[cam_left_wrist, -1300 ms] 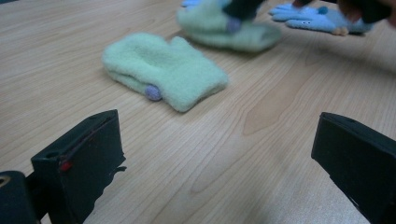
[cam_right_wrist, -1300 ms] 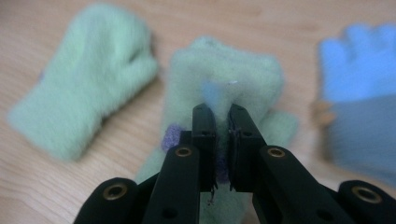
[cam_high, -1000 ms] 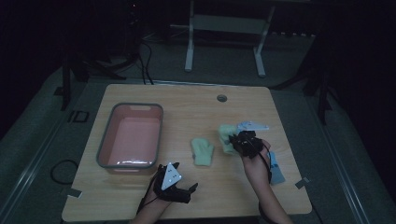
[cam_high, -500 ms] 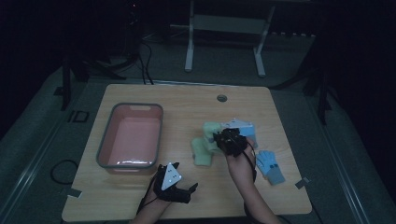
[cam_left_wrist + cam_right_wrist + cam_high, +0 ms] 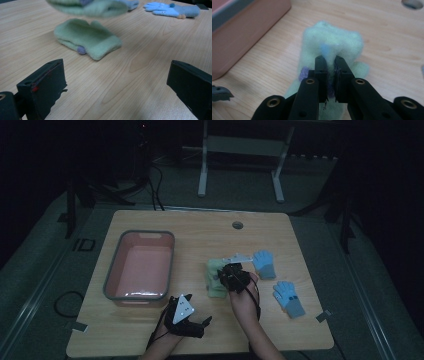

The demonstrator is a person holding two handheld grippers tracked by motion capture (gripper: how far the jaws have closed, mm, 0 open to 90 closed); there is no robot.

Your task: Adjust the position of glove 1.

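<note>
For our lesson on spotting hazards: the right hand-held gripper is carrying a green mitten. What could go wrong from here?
1. The right hand-held gripper pinches just a small fold of the green mitten, so it might slip out.
2. The mitten hangs low over the second green mitten on the table and could drag it.
3. The pink bin sits close; the hanging mitten could catch its rim.

Right gripper (image 5: pixel 331 65): black jaws nearly closed, pinching pale green fuzzy knit mitten (image 5: pixel 332 46), small purple patch at its cuff. Light wooden table (image 5: pixel 387 35) beneath. Pink plastic tub with grey rim (image 5: pixel 244 30) upper left, near mitten.
</note>
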